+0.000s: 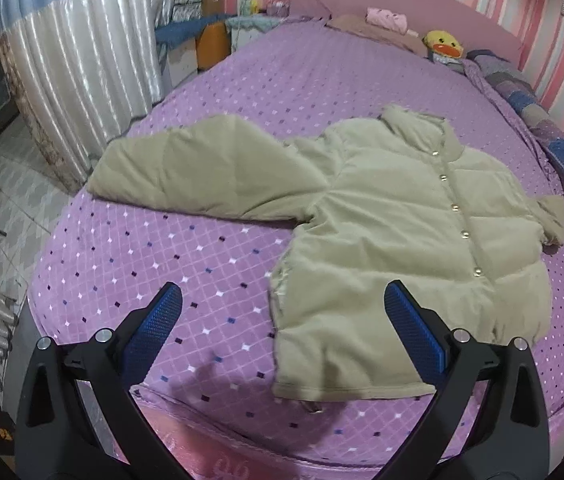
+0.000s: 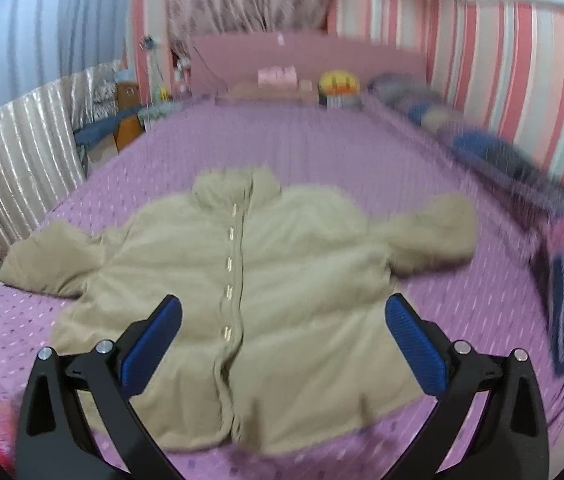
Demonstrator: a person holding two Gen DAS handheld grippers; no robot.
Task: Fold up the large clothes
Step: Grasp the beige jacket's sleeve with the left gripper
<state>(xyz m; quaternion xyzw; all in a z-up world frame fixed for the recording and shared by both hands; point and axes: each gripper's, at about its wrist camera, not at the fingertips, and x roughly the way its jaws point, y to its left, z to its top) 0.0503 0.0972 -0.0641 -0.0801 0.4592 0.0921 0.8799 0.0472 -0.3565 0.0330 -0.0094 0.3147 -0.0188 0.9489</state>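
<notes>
1. Hovering wide open and empty: left hand-held gripper (image 1: 282, 320), right hand-held gripper (image 2: 282, 320), readying for a grasp.
2. Lying buttoned, front up, on the bed (image 1: 241, 92): beige jacket (image 1: 402, 220), sleeves spread for folding.

A bedroom in a home is shown. Most of both views is filled by a bed (image 1: 265, 92) covered with a purple spread patterned in small diamonds. A pink headboard (image 1: 402, 8) is seen at the bed's far end, and a yellow duck plush toy (image 1: 442, 44) and folded pink cloth (image 1: 386, 19) are set just in front of it. Pink-and-white striped wallpaper (image 2: 514, 80) is seen on the wall to the right of the bed, with a patchwork quilt (image 1: 554, 136) bunched along that edge. Pale pleated curtains (image 1: 81, 72) hang to the left of the bed, above a tiled floor (image 1: 13, 192), and cardboard boxes (image 1: 211, 20) are stacked near the bed's far left corner.
</notes>
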